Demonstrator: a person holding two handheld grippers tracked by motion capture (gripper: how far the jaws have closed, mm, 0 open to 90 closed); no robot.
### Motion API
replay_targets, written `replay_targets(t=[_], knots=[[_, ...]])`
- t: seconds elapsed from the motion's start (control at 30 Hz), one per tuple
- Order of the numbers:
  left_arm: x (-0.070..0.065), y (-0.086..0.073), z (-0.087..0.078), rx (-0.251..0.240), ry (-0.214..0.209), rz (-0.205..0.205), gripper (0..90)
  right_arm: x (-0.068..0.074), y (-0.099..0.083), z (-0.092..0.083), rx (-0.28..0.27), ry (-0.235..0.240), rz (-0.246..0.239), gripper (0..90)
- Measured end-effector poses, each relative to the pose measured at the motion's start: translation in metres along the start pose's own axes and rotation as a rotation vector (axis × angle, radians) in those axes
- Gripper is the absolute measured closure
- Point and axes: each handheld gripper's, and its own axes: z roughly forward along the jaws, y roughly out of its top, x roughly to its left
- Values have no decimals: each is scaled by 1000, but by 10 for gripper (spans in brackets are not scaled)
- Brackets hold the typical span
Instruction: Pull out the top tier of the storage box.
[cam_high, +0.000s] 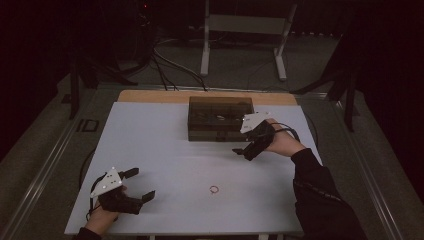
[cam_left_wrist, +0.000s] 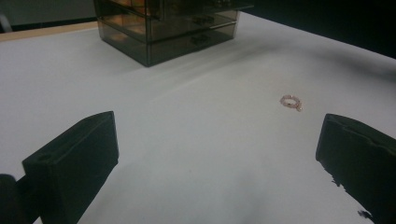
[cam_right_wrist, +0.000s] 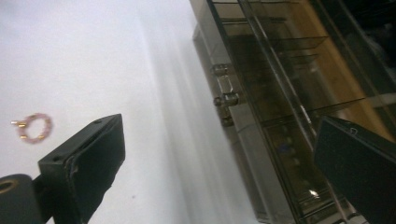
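In the high view the left gripper (cam_high: 137, 185) lies at the near left corner of the white table (cam_high: 150, 140), jaws spread wide with nothing between them. The small pink beaded bracelet (cam_high: 214, 189) lies flat on the table ahead of those jaws and well apart from them. The left gripper view brings out what the high view cannot: the bracelet (cam_left_wrist: 290, 101) is a ring of pale pink beads with a gold-coloured piece at one side, lying beyond the jaws and closer to the right-hand one, untouched.

Farther off, the right gripper (cam_high: 243, 150) is held just in front of the smoky see-through drawer box (cam_high: 220, 118), its jaws also wide apart and holding nothing. In the right gripper view the box (cam_right_wrist: 280, 107) fills the space past the right-hand jaw, with small metal drawer knobs (cam_right_wrist: 226, 99) showing between the jaws, and the bracelet (cam_right_wrist: 32, 127) lying outside the left-hand jaw.

The box's contents are dim and hard to make out. Beyond the table the floor, cables and a white stand are mostly lost in darkness.
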Motion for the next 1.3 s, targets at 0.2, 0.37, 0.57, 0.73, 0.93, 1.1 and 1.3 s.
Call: replay_targets(t=[0.2,0.37,0.57,0.73,0.93,1.1,1.3], knots=[[0,0,0,2,0,0,0,-9,0,-3,-1,54,6,26],[0,0,0,-1,-1,-1,0,-16,2,-4,16,94,-2,27],[0,0,0,-1,-2,-1,0,-23,5,-3,33,138,30,29],[0,0,0,-2,-3,-2,0,-28,4,-1,38,154,32,66],[0,0,0,-2,-6,-2,0,-31,5,-1,37,124,11,173],[0,0,0,4,-6,-1,0,-32,4,0,23,121,-6,403],[0,0,0,3,-4,0,0,-34,-1,8,10,108,-75,579]])
